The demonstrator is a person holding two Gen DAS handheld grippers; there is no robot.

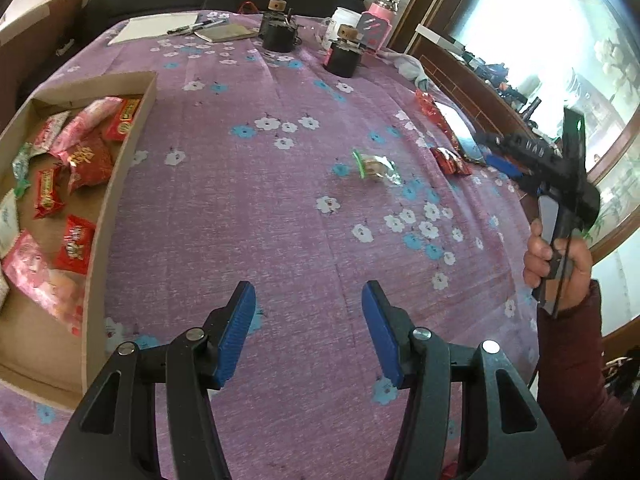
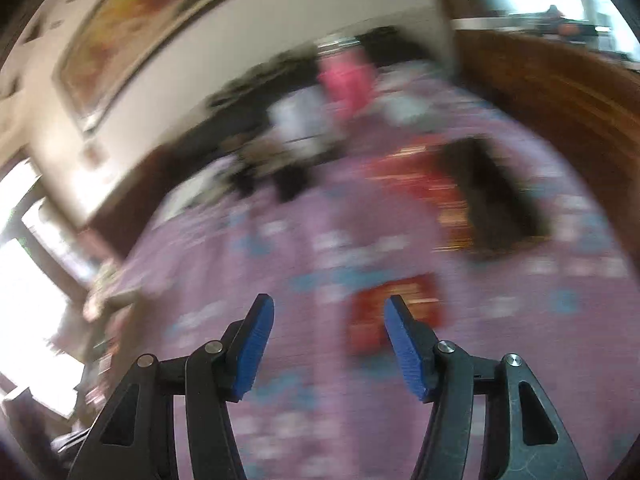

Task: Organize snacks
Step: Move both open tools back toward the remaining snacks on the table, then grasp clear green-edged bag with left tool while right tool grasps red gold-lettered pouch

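The left claw hangs released above the purple flowered cloth covering the surface, its blue pads standing apart with only cloth between them. At the left edge sits a shallow brown cardboard box holding a loose heap of red and pink wrapped snacks, with some pale and green packets among them. Well apart from the box, out on the cloth, lies a single clear-wrapped snack with a green end. Farther right, near the surface's edge, lie two red foil snack packets. At the far end stand two black round containers with cork tops, a pink bottle and a white sheet with a pen. A hand in a dark red sleeve holds the right claw raised at the right side. The right wrist view is heavily blurred; that claw is also released, nothing between its pads, with a red packet on the cloth beyond its tips.
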